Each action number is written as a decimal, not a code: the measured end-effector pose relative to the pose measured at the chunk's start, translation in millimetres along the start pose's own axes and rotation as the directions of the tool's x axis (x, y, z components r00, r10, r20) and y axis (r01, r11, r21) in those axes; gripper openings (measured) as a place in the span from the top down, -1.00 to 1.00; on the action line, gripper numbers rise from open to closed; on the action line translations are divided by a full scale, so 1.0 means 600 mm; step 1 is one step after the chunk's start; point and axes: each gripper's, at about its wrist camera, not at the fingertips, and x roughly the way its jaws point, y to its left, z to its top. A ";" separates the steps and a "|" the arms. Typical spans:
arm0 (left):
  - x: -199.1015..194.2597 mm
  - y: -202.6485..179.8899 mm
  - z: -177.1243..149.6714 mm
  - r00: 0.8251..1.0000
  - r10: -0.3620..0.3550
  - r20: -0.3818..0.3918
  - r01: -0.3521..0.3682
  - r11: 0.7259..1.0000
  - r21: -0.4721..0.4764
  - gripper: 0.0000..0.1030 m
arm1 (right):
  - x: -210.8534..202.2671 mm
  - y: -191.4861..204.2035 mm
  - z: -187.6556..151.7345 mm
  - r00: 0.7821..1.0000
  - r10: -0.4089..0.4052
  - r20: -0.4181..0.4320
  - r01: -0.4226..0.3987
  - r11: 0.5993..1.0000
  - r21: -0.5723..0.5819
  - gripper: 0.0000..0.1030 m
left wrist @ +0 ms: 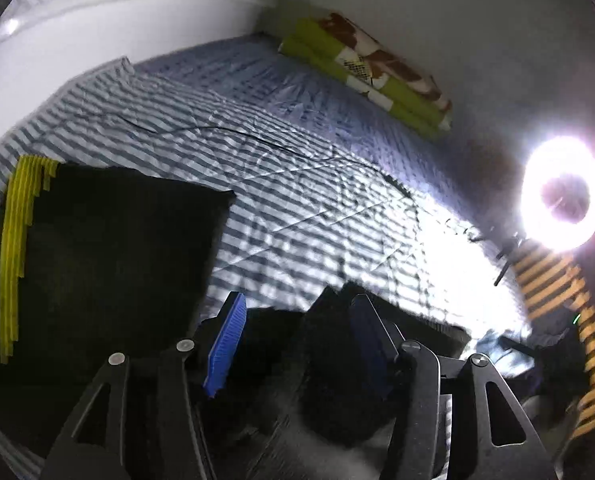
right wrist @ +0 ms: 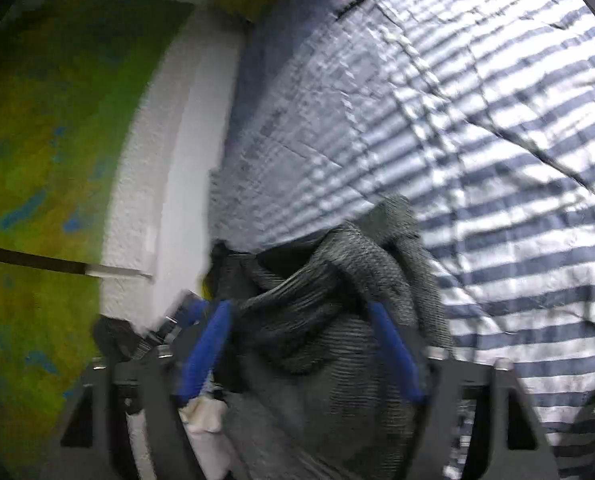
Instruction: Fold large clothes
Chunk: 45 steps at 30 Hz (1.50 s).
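left gripper (left wrist: 297,336) above the bed, pointing down at a dark garment (left wrist: 329,380); jaws spread apart, blue pads (left wrist: 225,344) clear of the cloth, a dark bunch of fabric lying between them but not pinched. further left, flat on the striped quilt (left wrist: 281,168), a folded black garment (left wrist: 109,264) with yellow stripes (left wrist: 15,248) along its left edge. at the far side against the wall, a folded green, white and brown blanket (left wrist: 373,76). on the right a bright ring lamp (left wrist: 563,194), glaring strongly, and under it a black and yellow striped cloth (left wrist: 553,280).

right gripper (right wrist: 301,344) also with jaws wide, blue pads (right wrist: 205,348) on both sides of a bunched grey ribbed knit garment (right wrist: 329,320); pads near the fabric, cannot tell if touching, no squeeze visible. knit garment heaped on the blue and white striped quilt (right wrist: 477,140) near the bed edge. left of it a white textured wall (right wrist: 157,160) and a green surface (right wrist: 45,140), blurred.
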 end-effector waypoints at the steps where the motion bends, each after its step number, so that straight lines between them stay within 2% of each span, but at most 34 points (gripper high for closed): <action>1: -0.006 0.000 -0.007 1.000 0.019 0.007 -0.019 0.999 0.028 -0.13 | -0.008 0.006 0.001 1.000 -0.009 0.022 0.009 1.000 -0.001 -0.42; 2: -0.009 0.001 -0.014 1.000 0.027 0.008 -0.027 0.999 0.042 -0.12 | -0.020 0.018 -0.004 0.997 -0.027 0.067 0.029 0.999 -0.033 -0.42; 4: 0.001 0.006 -0.033 0.999 0.028 -0.038 -0.025 0.996 0.080 -0.12 | -0.029 0.051 -0.021 0.991 -0.098 0.094 0.113 0.980 -0.163 -0.41; 6: 0.017 0.014 -0.051 0.996 0.031 -0.080 -0.023 0.995 0.093 -0.13 | -0.027 0.078 -0.049 0.964 -0.226 0.138 0.258 0.922 -0.288 -0.41; 9: 0.042 0.019 -0.072 0.992 0.022 -0.127 -0.012 0.997 0.075 -0.12 | -0.009 0.099 -0.098 0.929 -0.316 0.190 0.369 0.813 -0.450 -0.34; 11: 0.061 0.012 -0.089 0.988 0.051 -0.147 -0.034 0.993 0.114 0.47 | 0.017 0.111 -0.118 0.915 -0.351 0.198 0.401 0.748 -0.528 -0.27; 12: 0.069 0.006 -0.104 0.985 0.082 -0.154 -0.061 0.988 0.141 0.73 | 0.032 0.115 -0.123 0.914 -0.357 0.190 0.401 0.731 -0.552 -0.26; 14: 0.067 0.003 -0.129 0.985 0.127 -0.119 -0.110 0.984 0.141 0.73 | 0.070 0.113 -0.118 0.910 -0.376 0.173 0.402 0.708 -0.581 -0.25; 15: 0.065 0.010 -0.138 0.984 0.146 -0.106 -0.132 0.983 0.129 0.73 | 0.096 0.112 -0.111 0.893 -0.409 0.190 0.436 0.677 -0.593 -0.23; 16: 0.065 0.012 -0.142 0.982 0.162 -0.100 -0.150 0.981 0.121 0.73 | 0.115 0.110 -0.108 0.864 -0.452 0.223 0.486 0.632 -0.603 -0.08; 17: 0.065 0.015 -0.146 0.979 0.183 -0.092 -0.171 0.978 0.122 0.71 | 0.147 0.104 -0.098 0.822 -0.509 0.256 0.546 0.576 -0.609 0.05; 18: 0.063 0.014 -0.148 0.981 0.179 -0.080 -0.169 0.978 0.120 0.62 | 0.172 0.093 -0.085 0.778 -0.566 0.273 0.598 0.535 -0.597 0.26; 19: 0.057 0.012 -0.146 0.982 0.176 -0.063 -0.169 0.979 0.113 0.53 | 0.186 0.080 -0.073 0.743 -0.610 0.274 0.633 0.511 -0.581 0.26; 21: 0.026 0.005 -0.138 0.984 0.179 -0.009 -0.177 0.979 0.103 0.48 | 0.173 0.087 -0.068 0.752 -0.595 0.285 0.634 0.533 -0.560 0.27; 23: -0.013 -0.012 -0.130 0.983 0.162 0.085 -0.172 0.976 0.131 0.39 | 0.135 0.100 -0.076 0.780 -0.547 0.303 0.611 0.567 -0.552 0.22; 24: -0.027 -0.021 -0.125 0.985 0.124 0.120 -0.141 0.979 0.146 0.39 | 0.111 0.102 -0.081 0.794 -0.520 0.314 0.599 0.584 -0.548 0.22; 25: -0.034 -0.035 -0.120 0.991 0.046 0.129 -0.068 0.982 0.174 0.39 | 0.090 0.106 -0.085 0.805 -0.497 0.323 0.588 0.603 -0.538 0.22; 26: -0.029 -0.045 -0.115 0.994 0.022 0.107 -0.042 0.980 0.195 0.39 | 0.066 0.106 -0.088 0.824 -0.468 0.320 0.565 0.636 -0.525 0.22; 27: -0.019 -0.058 -0.112 0.997 0.008 0.083 -0.026 0.975 0.218 0.39 | 0.044 0.101 -0.092 0.846 -0.435 0.308 0.533 0.674 -0.511 0.22; 29: 0.007 -0.081 -0.108 0.998 0.002 0.061 -0.018 0.964 0.264 0.39 | 0.012 0.091 -0.102 0.871 -0.392 0.296 0.491 0.719 -0.492 0.22; 31: 0.050 -0.095 -0.102 1.000 0.026 0.009 -0.028 0.960 0.279 0.39 | -0.004 0.080 -0.112 0.874 -0.373 0.310 0.483 0.727 -0.488 0.22; 33: 0.095 -0.083 -0.088 0.998 0.048 -0.029 -0.040 0.970 0.239 0.39 | -0.003 0.071 -0.126 0.890 -0.356 0.286 0.456 0.732 -0.507 0.22; 36: 0.150 -0.063 -0.077 0.989 0.142 -0.031 -0.131 0.967 0.219 0.38 | 0.019 0.058 -0.141 0.901 -0.350 0.258 0.434 0.730 -0.527 0.22; 37: 0.169 -0.050 -0.075 0.986 0.160 -0.045 -0.149 0.970 0.190 0.26 | 0.032 0.050 -0.147 0.902 -0.353 0.248 0.431 0.723 -0.540 0.22; 38: 0.186 -0.042 -0.071 0.984 0.166 -0.066 -0.152 0.973 0.174 0.21 | 0.047 0.043 -0.150 0.892 -0.381 0.245 0.451 0.704 -0.549 0.22; 39: 0.194 -0.034 -0.067 0.985 0.156 -0.078 -0.143 0.978 0.150 0.19 | 0.067 0.029 -0.148 0.867 -0.438 0.239 0.492 0.673 -0.553 0.22; 40: 0.193 -0.034 -0.062 0.985 0.149 -0.090 -0.137 0.982 0.130 0.18 | 0.079 0.017 -0.145 0.855 -0.469 0.223 0.507 0.663 -0.551 0.18; 43: 0.167 -0.037 -0.058 0.986 0.149 -0.072 -0.140 0.982 0.124 0.17 | 0.047 0.000 -0.127 0.889 -0.412 0.199 0.456 0.764 -0.457 0.13; 45: 0.128 -0.048 -0.066 0.985 0.171 -0.024 -0.164 0.969 0.187 0.19 | -0.004 -0.002 -0.127 0.913 -0.342 0.225 0.407 0.817 -0.409 0.12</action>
